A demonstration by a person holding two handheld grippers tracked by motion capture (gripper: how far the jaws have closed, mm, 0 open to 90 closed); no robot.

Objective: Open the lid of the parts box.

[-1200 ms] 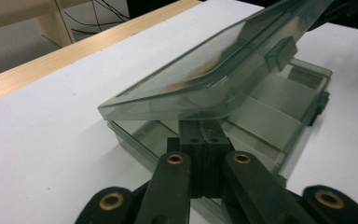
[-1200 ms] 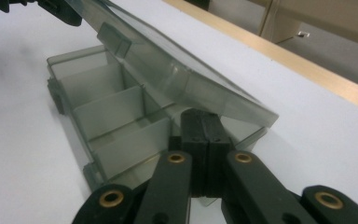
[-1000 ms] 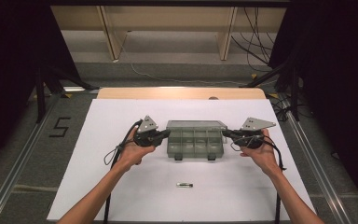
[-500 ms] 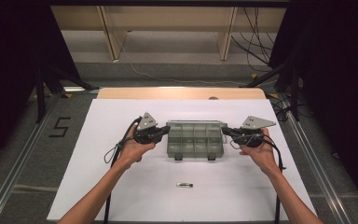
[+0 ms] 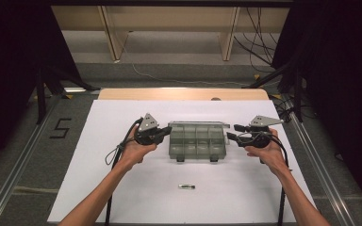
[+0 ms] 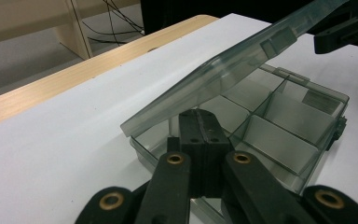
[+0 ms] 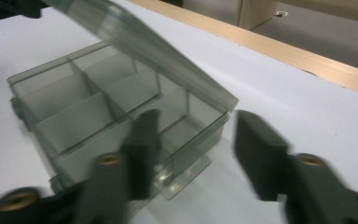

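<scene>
My left gripper [image 5: 162, 134] clamps the organizer box [image 5: 198, 143] at its left wall; my right gripper [image 5: 232, 132], jaws apart, sits just beside its right end.

Matte black two-jaw left gripper [image 6: 200, 140] with brass-coloured pivot rivets; matching right gripper [image 5: 232, 132]; each carries a grey triangular plate and black trailing cable.

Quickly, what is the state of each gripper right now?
Left gripper: closed, jaws pressed together at the near wall of the box, under its raised lid.
Right gripper: open, holding nothing, beside the box.
</scene>
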